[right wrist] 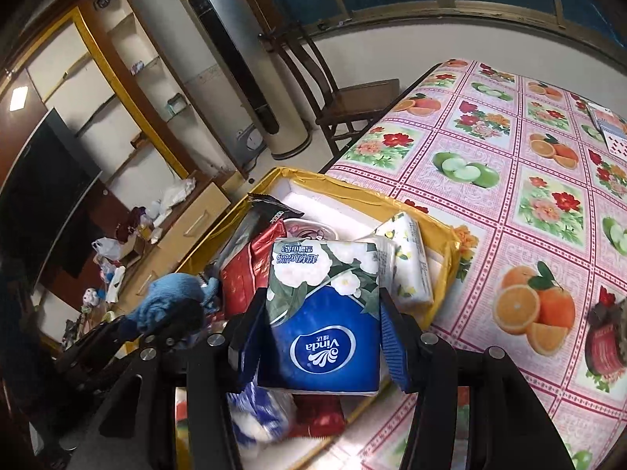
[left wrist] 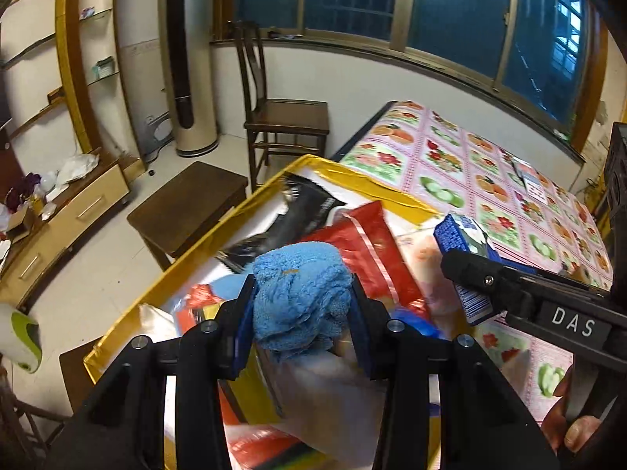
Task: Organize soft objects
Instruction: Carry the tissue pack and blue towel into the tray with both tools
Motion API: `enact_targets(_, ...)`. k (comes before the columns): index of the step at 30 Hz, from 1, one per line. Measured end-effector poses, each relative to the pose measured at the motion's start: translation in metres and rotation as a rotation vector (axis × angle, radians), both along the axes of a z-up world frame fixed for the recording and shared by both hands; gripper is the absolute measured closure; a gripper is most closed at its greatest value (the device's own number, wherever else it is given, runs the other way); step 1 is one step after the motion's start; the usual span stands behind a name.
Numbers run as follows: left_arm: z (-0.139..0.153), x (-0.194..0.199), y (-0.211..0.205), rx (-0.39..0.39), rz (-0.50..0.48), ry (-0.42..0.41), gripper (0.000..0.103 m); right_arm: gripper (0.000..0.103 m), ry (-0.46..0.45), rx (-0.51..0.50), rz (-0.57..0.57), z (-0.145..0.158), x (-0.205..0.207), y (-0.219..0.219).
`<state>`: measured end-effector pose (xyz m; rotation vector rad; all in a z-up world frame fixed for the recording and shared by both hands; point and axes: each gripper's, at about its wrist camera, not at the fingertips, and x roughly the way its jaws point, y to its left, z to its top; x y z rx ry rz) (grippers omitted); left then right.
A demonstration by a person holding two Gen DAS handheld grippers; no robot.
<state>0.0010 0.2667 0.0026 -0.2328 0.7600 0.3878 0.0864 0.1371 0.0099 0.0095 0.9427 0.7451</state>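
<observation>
Blue terry cloth, bunched into a ball (left wrist: pixel 301 297), is clamped between the fingers of the left gripper (left wrist: pixel 301 313) above the gold-rimmed cardboard box (left wrist: pixel 188 258). A blue-and-white floral tissue pack (right wrist: pixel 323 313) is pinched by the right gripper (right wrist: pixel 319 333) over the same box. Each should be lowered into a free gap before release, judged best one at a time.

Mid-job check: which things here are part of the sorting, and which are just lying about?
Part of the job:
blue towel in left gripper
Vinda tissue pack in right gripper
yellow box
white tissue pack
red packet

Lying about:
chair
cards
stool
</observation>
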Motion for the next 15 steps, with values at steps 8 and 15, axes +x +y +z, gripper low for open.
enact_targets(8, -0.018, 0.01, 0.019, 0.019, 0.057, 0.027, 0.062, 0.047, -0.05, -0.091, -0.002, -0.013, 0.005, 0.028)
enact_targets(15, -0.021, 0.008, 0.024, 0.003, 0.075, 0.028, 0.053, 0.041, -0.027, -0.054, 0.013, -0.011, 0.004, 0.033)
